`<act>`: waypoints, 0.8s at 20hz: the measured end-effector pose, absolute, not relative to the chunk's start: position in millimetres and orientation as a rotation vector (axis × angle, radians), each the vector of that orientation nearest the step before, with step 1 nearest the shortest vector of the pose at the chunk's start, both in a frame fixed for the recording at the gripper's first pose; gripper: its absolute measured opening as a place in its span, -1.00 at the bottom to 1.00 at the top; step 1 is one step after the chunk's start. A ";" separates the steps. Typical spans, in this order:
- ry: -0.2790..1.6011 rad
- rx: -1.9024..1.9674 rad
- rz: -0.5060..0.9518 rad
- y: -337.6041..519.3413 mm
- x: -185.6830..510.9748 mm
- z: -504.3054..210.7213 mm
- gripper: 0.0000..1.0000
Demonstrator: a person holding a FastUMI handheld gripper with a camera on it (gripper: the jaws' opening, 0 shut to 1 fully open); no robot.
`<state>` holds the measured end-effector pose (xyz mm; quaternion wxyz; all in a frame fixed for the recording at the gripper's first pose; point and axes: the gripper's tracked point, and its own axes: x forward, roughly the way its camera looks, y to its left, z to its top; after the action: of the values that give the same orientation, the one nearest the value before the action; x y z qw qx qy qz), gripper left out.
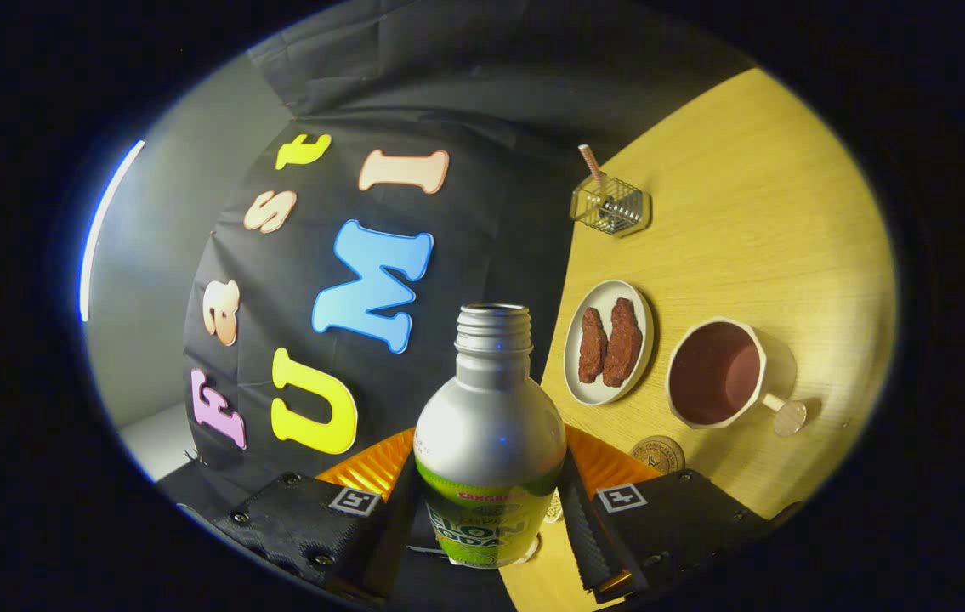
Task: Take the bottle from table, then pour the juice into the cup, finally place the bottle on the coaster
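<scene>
My gripper (486, 510) is shut on a silver bottle (489, 425) with a green label. Both fingers press on its lower body, and its open threaded neck points away from me. The whole view is rolled sideways, so the wooden table (754, 221) stands tilted to the right of the bottle. On it, to the right of the bottle's neck, sits a pale mug (724, 374) with a dark inside and a handle with a round wooden end. A small round coaster (659, 453) lies just beyond my right finger, below the mug.
A white oval plate (610, 342) with two dark brown food pieces lies between the bottle and the mug. Farther off on the table stands a wire holder (610, 206) with a striped straw. The booth's black cloth wall hangs behind the bottle.
</scene>
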<state>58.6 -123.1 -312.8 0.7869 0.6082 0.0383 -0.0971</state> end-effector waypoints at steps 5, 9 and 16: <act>0.037 1.097 -0.186 -123.6 50.2 -276.0 0.55; -0.005 0.904 -0.183 -125.8 45.8 -250.9 0.55; 0.071 0.396 -0.227 -121.4 51.2 -233.8 0.55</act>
<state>51.2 -121.4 -233.8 0.9734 0.1964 0.0350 -0.1126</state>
